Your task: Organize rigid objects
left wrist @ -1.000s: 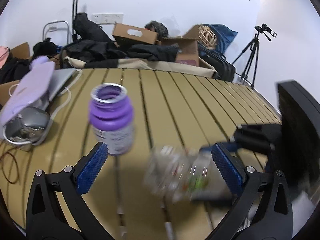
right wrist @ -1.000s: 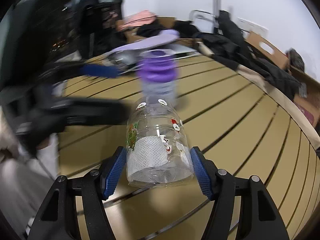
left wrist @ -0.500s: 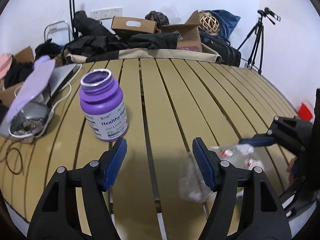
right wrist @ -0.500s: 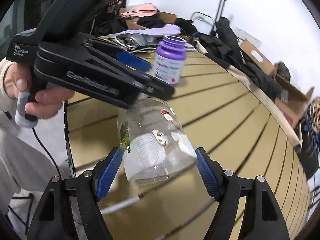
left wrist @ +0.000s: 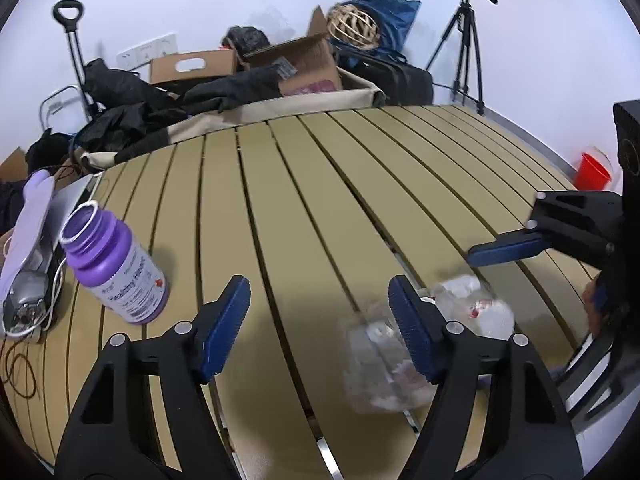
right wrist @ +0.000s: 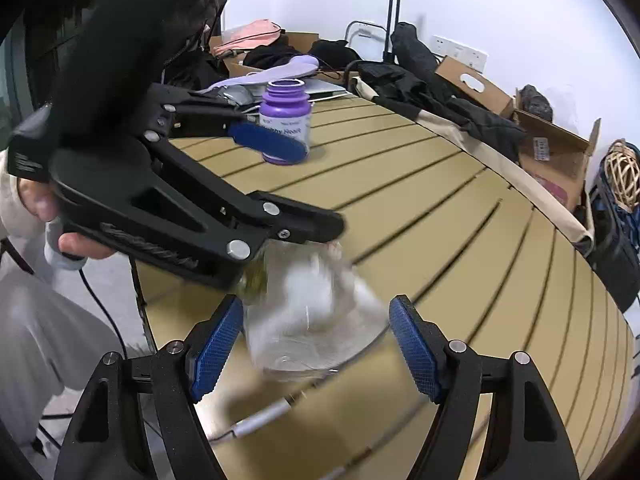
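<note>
A clear glass jar (right wrist: 312,312) with stickers lies blurred on the slatted table between my right gripper's (right wrist: 316,340) open blue pads, which stand apart from it. It also shows in the left wrist view (left wrist: 384,356), behind my left gripper's right finger. My left gripper (left wrist: 320,320) is open and empty above the table. A purple bottle (left wrist: 116,276) without a lid stands to its left, and also shows in the right wrist view (right wrist: 285,122).
The slatted table (left wrist: 320,200) ends near the jar at its front edge (right wrist: 152,320). A laptop and lilac item (left wrist: 32,208) lie at the left. Cardboard boxes (left wrist: 304,64), dark clothes and a tripod (left wrist: 468,40) stand beyond the far edge.
My right gripper's pads have opened off the jar, which now looks blurred and in motion on the table. My left gripper has shifted, and the purple bottle now sits further left.
</note>
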Tool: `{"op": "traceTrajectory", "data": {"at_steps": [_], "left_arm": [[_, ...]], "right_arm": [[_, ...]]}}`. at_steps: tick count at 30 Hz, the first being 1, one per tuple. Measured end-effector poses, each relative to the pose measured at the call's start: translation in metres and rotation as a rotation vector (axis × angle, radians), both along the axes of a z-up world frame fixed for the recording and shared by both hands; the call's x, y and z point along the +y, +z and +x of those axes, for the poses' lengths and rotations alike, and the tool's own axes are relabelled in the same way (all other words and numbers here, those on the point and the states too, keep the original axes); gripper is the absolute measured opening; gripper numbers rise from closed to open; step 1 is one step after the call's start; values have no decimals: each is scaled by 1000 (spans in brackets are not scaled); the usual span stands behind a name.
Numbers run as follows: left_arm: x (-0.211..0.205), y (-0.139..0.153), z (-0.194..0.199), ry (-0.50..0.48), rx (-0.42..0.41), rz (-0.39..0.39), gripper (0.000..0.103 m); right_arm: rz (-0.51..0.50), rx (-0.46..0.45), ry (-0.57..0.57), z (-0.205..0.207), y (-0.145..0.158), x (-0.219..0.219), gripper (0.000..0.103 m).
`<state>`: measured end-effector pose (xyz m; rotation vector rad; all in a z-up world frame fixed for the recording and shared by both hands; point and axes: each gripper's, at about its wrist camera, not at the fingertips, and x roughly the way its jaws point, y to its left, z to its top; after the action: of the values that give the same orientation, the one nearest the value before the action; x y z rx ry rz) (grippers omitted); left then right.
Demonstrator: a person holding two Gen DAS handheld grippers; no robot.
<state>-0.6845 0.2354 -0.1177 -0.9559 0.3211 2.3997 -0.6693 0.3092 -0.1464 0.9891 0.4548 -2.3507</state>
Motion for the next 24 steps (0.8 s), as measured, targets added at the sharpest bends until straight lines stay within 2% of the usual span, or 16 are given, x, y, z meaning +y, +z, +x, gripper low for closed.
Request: {"op": "traceTrajectory", "data": {"at_steps": [5, 7, 8, 10, 12, 13, 15, 16, 17, 21, 24], "left_arm": [[3, 8, 4, -2, 34, -51, 68], [1, 21, 7, -31, 42, -19, 73], [2, 26, 9, -65, 27, 5, 83], [13, 27, 11, -153, -37, 18, 94], [31, 13, 9, -203, -105, -25, 97], [41, 2, 5, -194, -145, -55, 97], [54, -16, -6, -169, -240, -76, 82], [60, -25, -13, -161, -292, -76, 61], [64, -29, -16, -145, -305, -78, 58], [62, -23, -23, -102, -256, -49, 57], [48, -2, -30, -74, -119, 9, 57]], "right_arm": [[34, -7, -70, -4, -10, 17, 80], [49, -1, -117, -8, -11, 25, 80], [36, -2, -127, -9, -11, 29, 80], [7, 1, -158, -9, -7, 38, 80], [-14, -9, -191, -11, -3, 49, 80], [-19, -16, -207, -13, -2, 54, 80], [-26, -34, -247, -15, 0, 63, 80], [-35, -38, -266, -16, 2, 69, 80], [-46, -40, -277, -18, 3, 72, 80], [-115, -59, -302, -17, 9, 83, 80], [-193, -68, -329, -23, 20, 88, 80]]}}
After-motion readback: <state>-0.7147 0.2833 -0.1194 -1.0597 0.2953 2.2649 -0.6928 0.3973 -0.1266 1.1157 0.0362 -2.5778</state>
